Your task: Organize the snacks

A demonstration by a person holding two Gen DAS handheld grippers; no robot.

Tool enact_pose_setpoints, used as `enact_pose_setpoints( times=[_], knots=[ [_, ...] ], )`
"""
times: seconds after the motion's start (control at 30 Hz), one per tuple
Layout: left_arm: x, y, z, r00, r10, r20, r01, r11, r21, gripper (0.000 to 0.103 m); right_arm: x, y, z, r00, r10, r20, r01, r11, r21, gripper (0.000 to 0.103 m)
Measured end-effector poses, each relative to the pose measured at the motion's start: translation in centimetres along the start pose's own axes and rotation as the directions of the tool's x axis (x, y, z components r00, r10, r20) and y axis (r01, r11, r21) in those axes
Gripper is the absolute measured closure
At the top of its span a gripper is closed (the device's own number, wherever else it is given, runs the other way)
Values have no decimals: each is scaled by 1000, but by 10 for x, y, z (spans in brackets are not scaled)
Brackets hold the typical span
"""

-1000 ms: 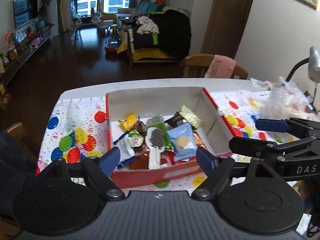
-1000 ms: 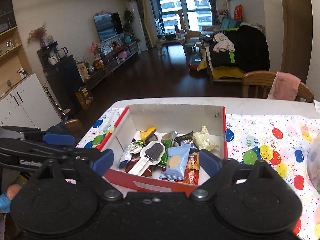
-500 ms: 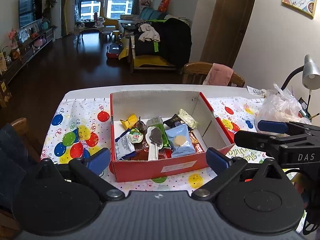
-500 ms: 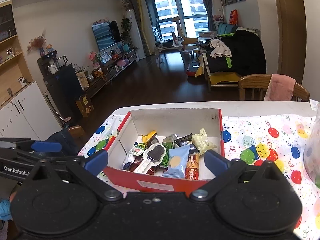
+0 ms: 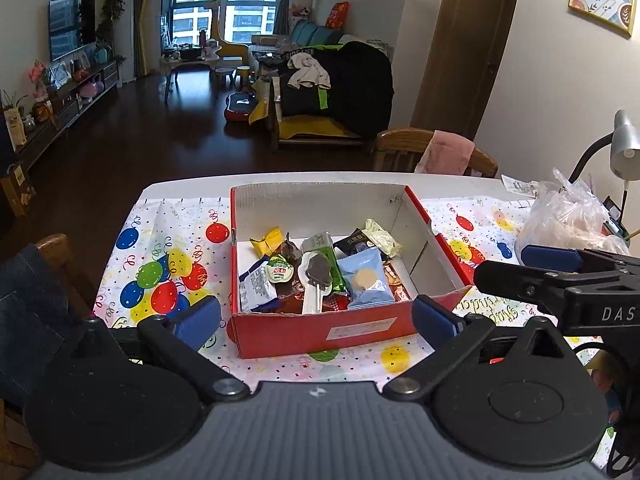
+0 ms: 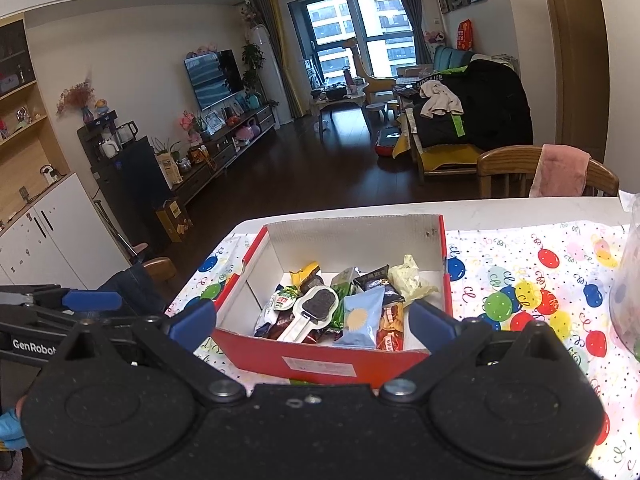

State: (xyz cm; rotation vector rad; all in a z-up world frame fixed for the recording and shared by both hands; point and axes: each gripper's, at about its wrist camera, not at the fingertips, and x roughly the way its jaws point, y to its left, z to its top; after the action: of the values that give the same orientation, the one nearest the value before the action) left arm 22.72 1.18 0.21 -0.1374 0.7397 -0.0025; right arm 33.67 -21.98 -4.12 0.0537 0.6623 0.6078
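The red cardboard box (image 5: 320, 332) sits on the balloon-print tablecloth (image 5: 168, 240), its snacks (image 5: 320, 272) piled inside. Left gripper (image 5: 316, 316) and right gripper (image 6: 312, 320) hover wide apart before it, both empty. Sorting looks finished; next probably calls for withdrawal.

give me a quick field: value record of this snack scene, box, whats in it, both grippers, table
container: red cardboard box, open top, white inside
contents: light blue packet with a yellow circle, chocolate lollipop in a white wrapper, yellow candy, pale crinkled wrapper, green-lidded jelly cup
surface: balloon-print tablecloth on a white table
left gripper: open, empty, near side of the box
right gripper: open, empty, near side of the box
beside box: clear plastic bag
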Motion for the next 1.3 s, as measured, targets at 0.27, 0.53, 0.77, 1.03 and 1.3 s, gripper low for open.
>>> enact_pose_setpoints(
  times=[0.27,0.53,0.77,1.03,1.3],
  knots=[
    [-2,0,0,1000,-2,0,2,1000,-3,1,-3,1,0,1000,13,1,-13,1000,-5,0],
    [-7,-3,3,1000,-1,12,1,1000,-8,1,-4,1,0,1000,11,3,-11,1000,-2,0],
    [-7,-1,7,1000,-6,29,7,1000,-17,1,-4,1,0,1000,9,3,-9,1000,-3,0],
    [-8,0,10,999,-9,48,10,1000,-18,1,-5,1,5,1000,6,13,-6,1000,3,0],
    [-7,4,10,999,-8,47,9,999,-35,1,-5,2,8,1000,4,11,-4,1000,5,0]
  ],
)
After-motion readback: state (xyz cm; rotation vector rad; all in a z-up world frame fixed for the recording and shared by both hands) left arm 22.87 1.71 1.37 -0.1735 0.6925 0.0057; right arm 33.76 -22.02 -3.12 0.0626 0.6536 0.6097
